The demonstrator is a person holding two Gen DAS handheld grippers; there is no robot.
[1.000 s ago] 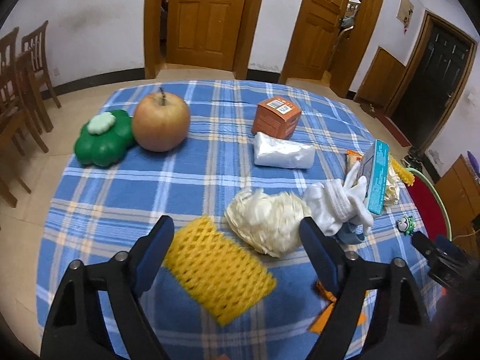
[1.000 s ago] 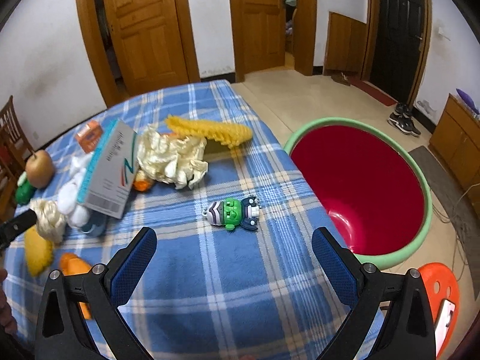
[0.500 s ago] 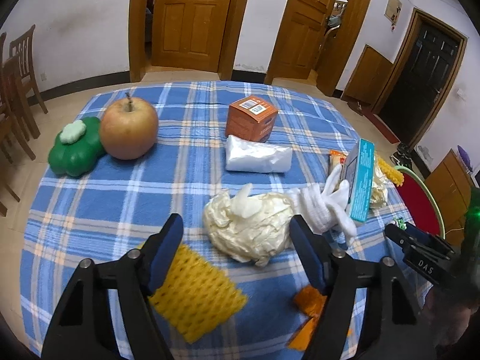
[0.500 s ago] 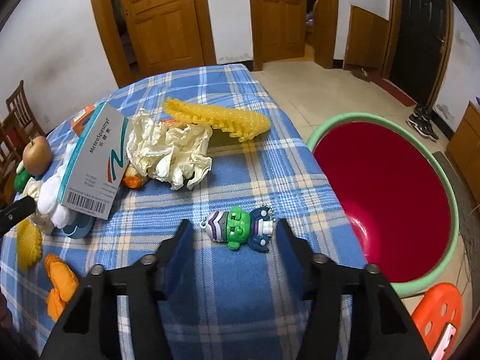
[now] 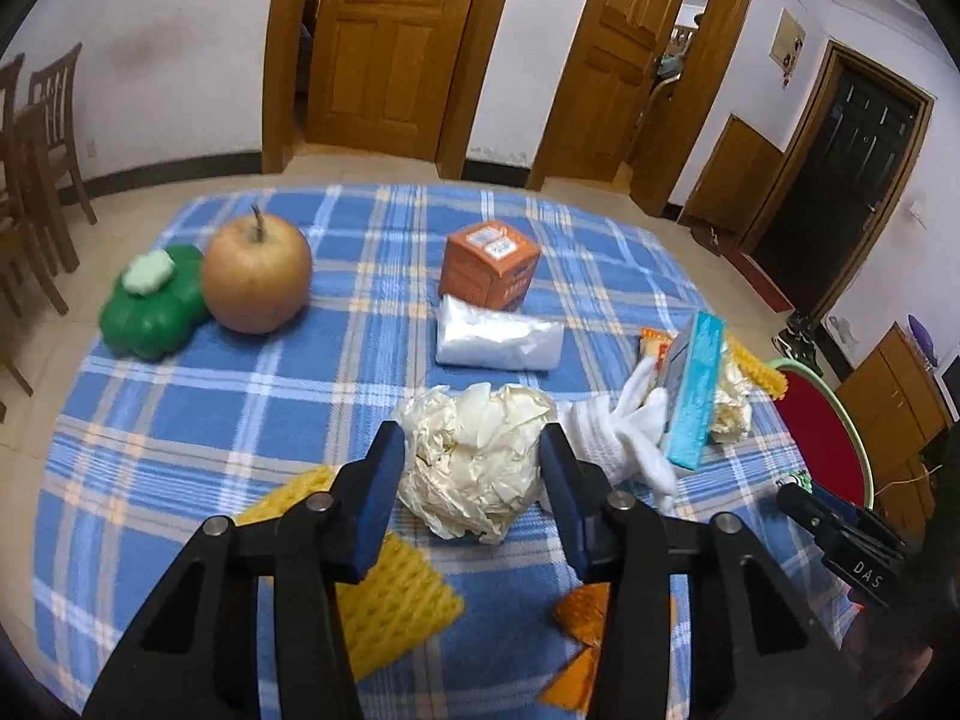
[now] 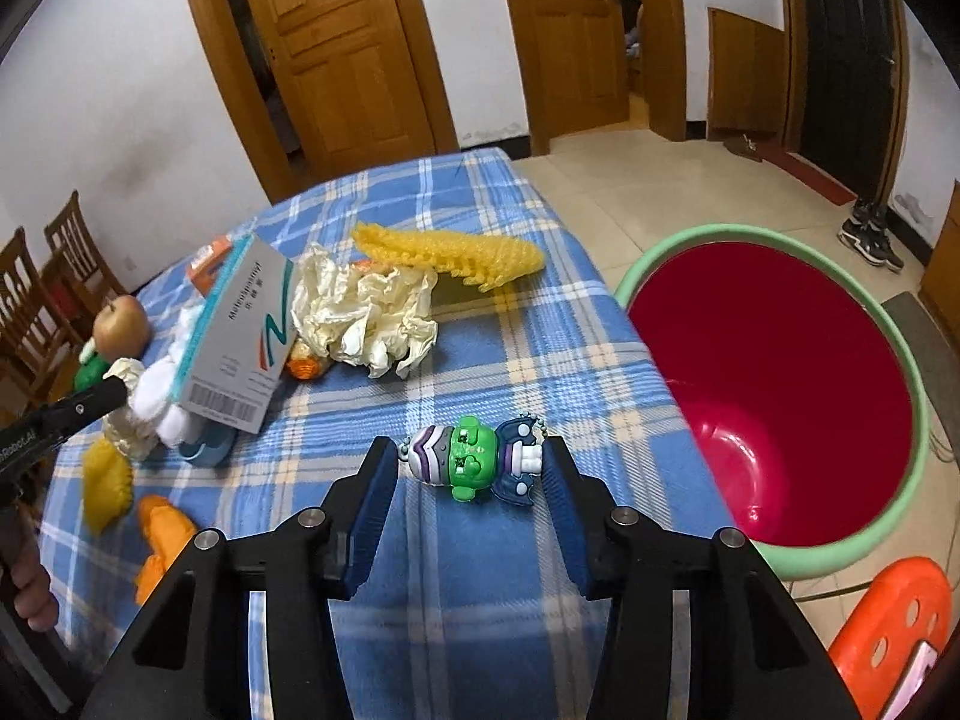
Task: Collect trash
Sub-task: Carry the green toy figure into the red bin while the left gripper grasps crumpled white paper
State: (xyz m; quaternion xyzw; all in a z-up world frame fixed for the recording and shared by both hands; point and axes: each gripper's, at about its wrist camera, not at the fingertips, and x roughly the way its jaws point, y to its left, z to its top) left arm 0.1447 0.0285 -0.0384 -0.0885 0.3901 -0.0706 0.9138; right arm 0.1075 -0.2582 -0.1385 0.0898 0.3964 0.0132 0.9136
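Note:
A crumpled cream paper ball point(image 5: 474, 468) lies on the blue plaid tablecloth point(image 5: 300, 420). My left gripper point(image 5: 468, 450) straddles it, jaws closing, with both blue pads against its sides. In the right wrist view a small green and purple toy figure point(image 6: 471, 459) lies crosswise near the table's right edge. My right gripper point(image 6: 471, 468) is shut on it, one pad at each end. A red tub with a green rim point(image 6: 708, 237) stands on the floor just right of the table.
Yellow foam netting point(image 5: 372, 576) and orange peel point(image 5: 585, 612) lie beside the left fingers. Farther off are a white sock point(image 5: 624, 432), a teal-edged medicine box point(image 6: 240, 336), more crumpled paper point(image 6: 366, 318), a clear plastic bag point(image 5: 498, 339), an orange carton point(image 5: 489, 264), an apple point(image 5: 257, 273) and a green toy point(image 5: 153, 309). An orange stool point(image 6: 888, 630) stands below the tub.
My left gripper has shifted from the yellow netting to the paper ball and narrowed around it. My right gripper has come forward and shut around the toy figure.

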